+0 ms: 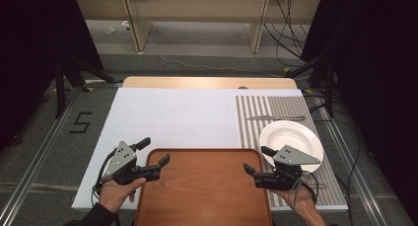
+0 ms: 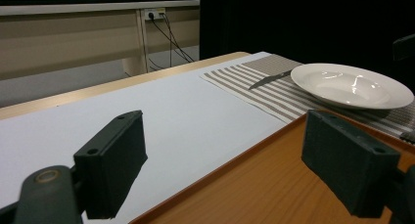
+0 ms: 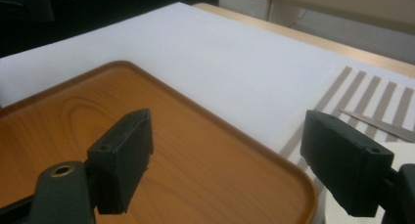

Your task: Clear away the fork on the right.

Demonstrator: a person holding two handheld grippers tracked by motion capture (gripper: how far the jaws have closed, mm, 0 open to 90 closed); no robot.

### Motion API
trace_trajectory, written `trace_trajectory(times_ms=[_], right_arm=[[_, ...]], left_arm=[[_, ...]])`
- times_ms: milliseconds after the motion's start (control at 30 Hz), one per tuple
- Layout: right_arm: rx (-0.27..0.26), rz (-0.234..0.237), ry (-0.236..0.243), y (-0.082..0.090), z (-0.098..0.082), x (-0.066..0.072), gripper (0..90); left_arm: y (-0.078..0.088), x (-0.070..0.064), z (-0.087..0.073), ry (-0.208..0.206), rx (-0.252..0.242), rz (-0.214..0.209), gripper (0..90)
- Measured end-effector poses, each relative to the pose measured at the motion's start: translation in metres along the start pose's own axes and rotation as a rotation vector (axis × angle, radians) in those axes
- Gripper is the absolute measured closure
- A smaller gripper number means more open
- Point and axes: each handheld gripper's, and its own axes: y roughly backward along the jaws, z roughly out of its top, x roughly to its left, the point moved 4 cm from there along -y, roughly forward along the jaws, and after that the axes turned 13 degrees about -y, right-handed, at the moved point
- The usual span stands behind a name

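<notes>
A brown wooden tray [image 1: 204,206] lies at the table's near edge, with nothing on it. My left gripper [image 1: 155,151] is open at its far left corner. In the left gripper view [image 2: 230,170] one jaw hangs over the white board and the other over the tray rim [image 2: 235,160]. My right gripper [image 1: 257,160] is open at the tray's far right corner, and the rim [image 3: 274,158] runs between its jaws [image 3: 232,168]. A white plate [image 1: 291,139] sits on a striped placemat [image 1: 254,115], with a knife [image 1: 276,118] beyond it.
A white board [image 1: 177,117] covers most of the table; the wooden tabletop [image 1: 207,82] shows at its far edge. The plate [image 2: 352,84] sits close to the right of my right hand. Cables and stands lie on the floor around the table.
</notes>
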Motion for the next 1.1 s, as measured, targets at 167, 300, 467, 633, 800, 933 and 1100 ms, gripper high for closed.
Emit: trace_trajectory(times_ms=[167,300,467,633,800,933,1100], right_arm=[[0.060,-0.026,-0.018,-0.003,-0.003,-0.005,21.1],[0.083,-0.029,-0.011,-0.002,-0.003,-0.007,21.1],[0.172,-0.058,0.003,0.002,-0.002,-0.024,21.6],[0.213,-0.063,-0.009,0.009,-0.001,-0.034,22.1],[0.292,-0.065,0.017,0.018,-0.003,-0.041,22.6],[0.339,-0.083,0.054,0.021,-0.005,-0.042,22.9],[0.410,-0.089,0.096,0.024,-0.010,-0.043,25.6]], left_arm=[[0.000,0.000,0.000,-0.001,0.001,0.003,16.0],[0.000,0.000,0.000,-0.001,0.002,0.001,16.0],[0.000,0.001,0.000,-0.003,0.004,0.002,16.0],[-0.001,0.001,0.000,-0.003,0.004,0.004,16.0],[0.000,0.001,0.000,-0.006,0.005,0.006,16.0],[0.000,0.002,0.000,-0.006,0.004,0.007,16.0],[0.000,0.002,0.000,-0.006,0.003,0.007,16.0]])
